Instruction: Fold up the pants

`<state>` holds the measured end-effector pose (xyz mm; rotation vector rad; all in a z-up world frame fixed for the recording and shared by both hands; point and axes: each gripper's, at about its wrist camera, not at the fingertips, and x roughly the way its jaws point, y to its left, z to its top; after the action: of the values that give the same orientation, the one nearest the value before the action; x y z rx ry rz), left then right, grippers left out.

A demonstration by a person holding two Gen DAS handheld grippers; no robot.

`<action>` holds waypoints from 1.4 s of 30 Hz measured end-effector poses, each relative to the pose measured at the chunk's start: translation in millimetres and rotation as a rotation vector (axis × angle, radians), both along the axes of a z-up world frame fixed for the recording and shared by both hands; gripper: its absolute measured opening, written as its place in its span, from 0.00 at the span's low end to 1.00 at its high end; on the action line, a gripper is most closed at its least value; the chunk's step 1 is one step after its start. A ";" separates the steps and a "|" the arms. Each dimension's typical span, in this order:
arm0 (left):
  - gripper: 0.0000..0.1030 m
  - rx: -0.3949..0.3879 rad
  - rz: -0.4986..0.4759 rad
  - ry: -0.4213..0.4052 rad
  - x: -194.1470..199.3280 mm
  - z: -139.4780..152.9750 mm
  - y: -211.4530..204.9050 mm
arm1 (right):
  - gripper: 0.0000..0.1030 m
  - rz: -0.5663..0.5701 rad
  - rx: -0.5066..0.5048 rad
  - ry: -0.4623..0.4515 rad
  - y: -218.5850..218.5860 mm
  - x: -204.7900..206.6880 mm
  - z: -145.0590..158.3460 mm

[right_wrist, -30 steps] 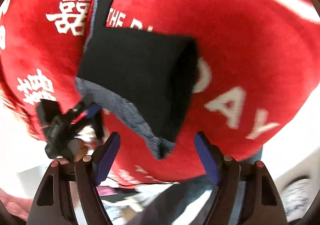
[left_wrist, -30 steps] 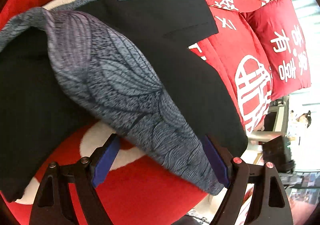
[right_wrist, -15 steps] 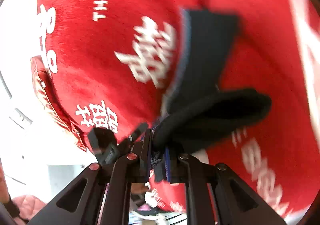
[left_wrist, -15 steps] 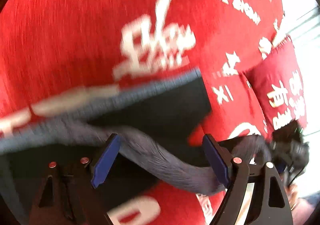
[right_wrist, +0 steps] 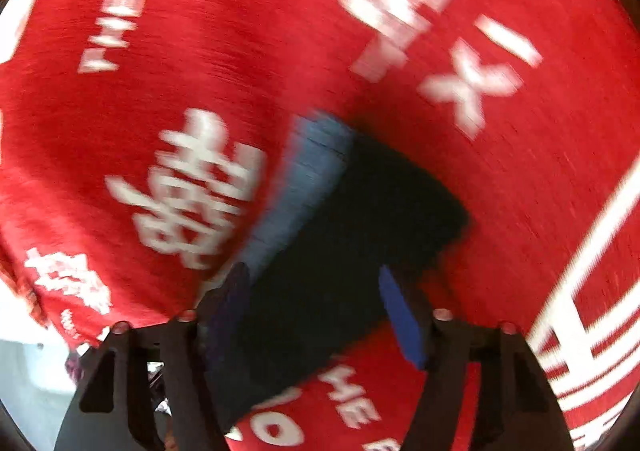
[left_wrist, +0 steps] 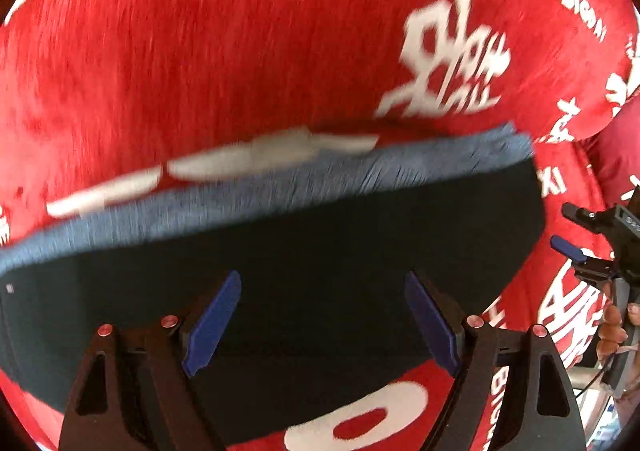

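From the left wrist, the left gripper [left_wrist: 322, 325] hangs with its blue-padded jaws spread wide and nothing between them, right over one pair of black pants [left_wrist: 304, 279] lying flat on the red bedspread [left_wrist: 200, 51] with its white characters. A grey-blue band [left_wrist: 280, 187] runs along the far edge of the pants; whether it is a waistband or a turned-out lining I cannot tell through the blur. At the right edge of this view the right gripper [left_wrist: 592, 247] shows, a hand [left_wrist: 612, 331] beneath it, and a second red cushion or fold sits at the far right, too cut off to name. From the right wrist, the right gripper [right_wrist: 316, 311] is likewise spread apart and holding nothing, poised over the near end of the same pants [right_wrist: 360, 235], which lie folded into a narrow dark block with the grey-blue band [right_wrist: 304, 187] down their left side. So: one garment, two claws, one bedspread. The cloth looks soft, light and limp, so I would expect it to sag and slide on itself; the sensible hold seems to be the stacked corners at one short end, pinching all layers together.
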<state>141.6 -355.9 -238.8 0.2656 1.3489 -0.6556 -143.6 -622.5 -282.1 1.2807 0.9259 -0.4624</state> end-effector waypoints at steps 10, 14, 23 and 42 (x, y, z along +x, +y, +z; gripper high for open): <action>0.83 0.004 0.063 -0.035 -5.9 -3.2 -10.2 | 0.08 0.059 0.034 -0.094 -15.0 24.6 -30.9; 0.83 0.087 0.099 -0.036 0.4 -27.2 -23.7 | 0.14 0.117 0.060 0.023 -20.7 34.4 -51.9; 0.91 0.106 0.119 -0.048 -2.3 -51.0 -27.4 | 0.66 0.010 0.142 -0.085 -19.2 -5.9 -77.5; 0.95 0.153 0.051 -0.034 -32.7 -57.1 -61.0 | 0.19 0.068 0.053 0.037 -17.4 -42.0 -36.7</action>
<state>108.9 -416.9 -295.9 0.3630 1.3705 -0.5039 -185.5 -639.9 -318.8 1.2876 1.0150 -0.4117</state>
